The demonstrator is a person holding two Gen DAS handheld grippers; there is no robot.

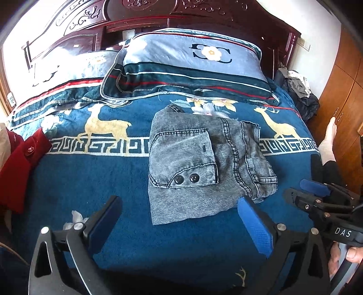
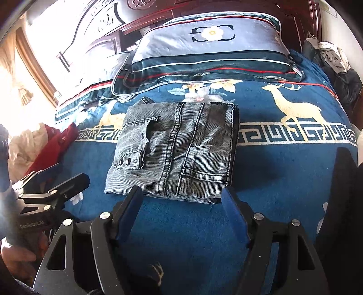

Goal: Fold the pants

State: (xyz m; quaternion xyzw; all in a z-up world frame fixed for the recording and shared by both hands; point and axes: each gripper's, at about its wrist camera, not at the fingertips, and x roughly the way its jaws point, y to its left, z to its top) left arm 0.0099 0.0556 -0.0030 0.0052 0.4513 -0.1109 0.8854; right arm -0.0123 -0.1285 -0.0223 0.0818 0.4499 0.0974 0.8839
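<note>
Grey denim pants (image 1: 204, 156), folded into a compact squarish bundle, lying flat on the blue deer-patterned blanket (image 1: 90, 181) just ahead of both tongs. Left gripper (image 1: 179, 224) spread as wide as it goes, nothing between its blue pads; near corner of the bundle just past and touching-close to its right finger (image 1: 254, 224), left finger well clear over bare blanket. Right gripper (image 2: 181, 211) also spread, a little less wide, empty, its two fingertips sitting right at the near edge of the bundle, one at each side of that edge; contact with the cloth not certain. Flap pocket with two dark snaps (image 1: 185, 179) on the bundle's top layer, toward the left gripper's side; a thick double-stitched seam running front to back, nearer the right gripper's side. Beyond the pants, farther from both tongs: two grey-blue pillows (image 1: 192, 63) against a carved dark wooden headboard (image 1: 140, 20). Far out to the left of the left gripper, a red garment (image 1: 20, 163) at the blanket's edge. Off to the right of the right gripper, far corner: a heap of dark and pale clothes (image 2: 335, 65). Each gripper visible at the edge of the other's view, held by a hand (image 1: 354, 251).
</note>
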